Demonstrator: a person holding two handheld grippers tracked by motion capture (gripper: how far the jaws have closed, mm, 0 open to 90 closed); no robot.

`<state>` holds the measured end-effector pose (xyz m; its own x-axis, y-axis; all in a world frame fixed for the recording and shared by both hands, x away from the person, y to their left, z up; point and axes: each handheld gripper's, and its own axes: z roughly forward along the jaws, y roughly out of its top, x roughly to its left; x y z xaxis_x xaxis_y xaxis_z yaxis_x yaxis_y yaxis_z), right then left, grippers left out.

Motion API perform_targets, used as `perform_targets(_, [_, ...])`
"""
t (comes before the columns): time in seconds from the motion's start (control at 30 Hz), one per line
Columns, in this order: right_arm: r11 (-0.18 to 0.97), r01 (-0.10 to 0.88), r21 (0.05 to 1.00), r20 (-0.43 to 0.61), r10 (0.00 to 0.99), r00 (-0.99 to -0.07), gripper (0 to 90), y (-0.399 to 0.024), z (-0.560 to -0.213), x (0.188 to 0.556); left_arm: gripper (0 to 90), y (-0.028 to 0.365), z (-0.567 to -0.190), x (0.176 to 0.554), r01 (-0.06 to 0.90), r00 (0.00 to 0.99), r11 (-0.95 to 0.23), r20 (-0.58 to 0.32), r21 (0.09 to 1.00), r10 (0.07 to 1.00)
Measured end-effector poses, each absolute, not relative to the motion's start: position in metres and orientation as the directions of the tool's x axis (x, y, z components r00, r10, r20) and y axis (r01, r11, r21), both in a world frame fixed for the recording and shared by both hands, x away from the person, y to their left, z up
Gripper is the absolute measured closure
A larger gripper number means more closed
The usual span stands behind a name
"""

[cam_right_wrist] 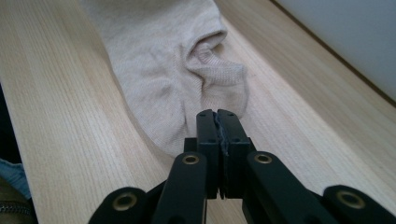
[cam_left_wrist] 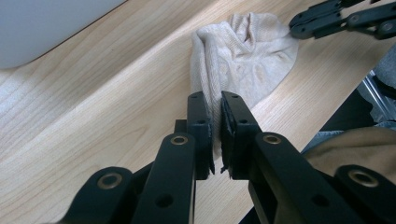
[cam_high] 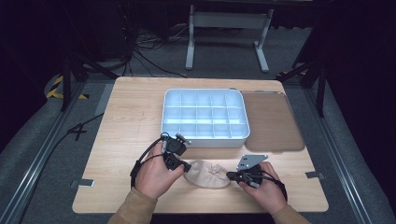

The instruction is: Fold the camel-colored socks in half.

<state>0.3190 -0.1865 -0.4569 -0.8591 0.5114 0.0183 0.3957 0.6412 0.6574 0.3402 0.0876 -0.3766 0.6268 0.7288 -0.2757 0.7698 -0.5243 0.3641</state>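
A beige sock (cam_high: 208,173) lies crumpled on the wooden table near its front edge, between the two hands. My left gripper (cam_high: 187,165) comes at it from the left. In the left gripper view this gripper (cam_left_wrist: 215,100) is shut on a fold of the sock (cam_left_wrist: 252,56), with fabric pinched between the pads. My right gripper (cam_high: 229,176) sits at the sock's right end. In the right gripper view its jaws (cam_right_wrist: 217,114) are shut, tips against the edge of the sock (cam_right_wrist: 163,70). I cannot tell whether they pinch any fabric.
A white divided organiser box (cam_high: 204,140) stands just behind the hands at the table's middle. A flat brown lid (cam_high: 271,121) lies to the right of it. The table's front edge (cam_high: 201,210) runs close below the sock.
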Motion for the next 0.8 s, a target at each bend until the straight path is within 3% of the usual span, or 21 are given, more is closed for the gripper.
perform_targets(0.47, [0.652,0.384,0.654,0.009,0.5,-0.866,89.7,-0.179,-0.468,0.318,82.5,0.058,-0.377,0.341,0.706,0.696,-0.559,-0.275,0.435,0.664])
perform_targets(0.8, [0.633,0.389,0.669,0.016,0.511,-0.859,89.7,-0.181,-0.47,0.316,81.6,0.029,-0.388,0.345,0.67,0.737,-0.613,-0.281,0.418,0.614])
